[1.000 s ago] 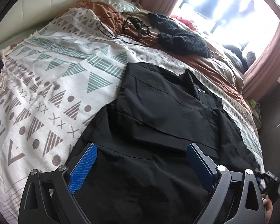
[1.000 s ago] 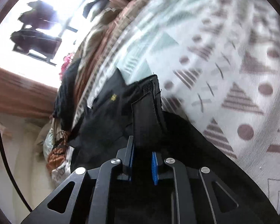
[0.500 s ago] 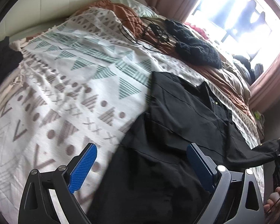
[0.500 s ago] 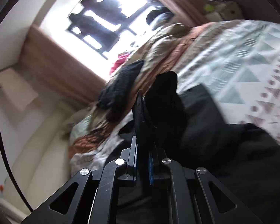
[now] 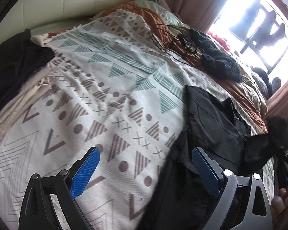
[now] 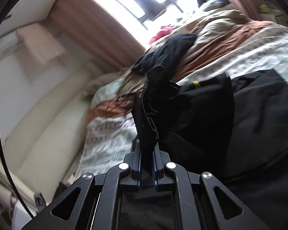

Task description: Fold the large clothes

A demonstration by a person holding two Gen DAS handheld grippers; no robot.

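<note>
1. Black shirt (image 5: 211, 132) spread on the patterned blanket (image 5: 98, 99), toward the bed's right side, one sleeve (image 6: 149, 115) lifted clear.
2. Right gripper (image 6: 146, 164) clenched on that sleeve's frayed end, raised above the shirt body.
3. Left gripper (image 5: 144, 170) released, jaws wide, hovering over shirt hem and blanket.
4. Beyond: dark knit garment (image 5: 218, 61), tangled cable (image 5: 174, 40), bright window (image 5: 259, 25).

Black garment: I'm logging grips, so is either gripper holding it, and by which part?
The right gripper pinches the black garment by a frayed hemmed edge. The left gripper holds nothing.
</note>
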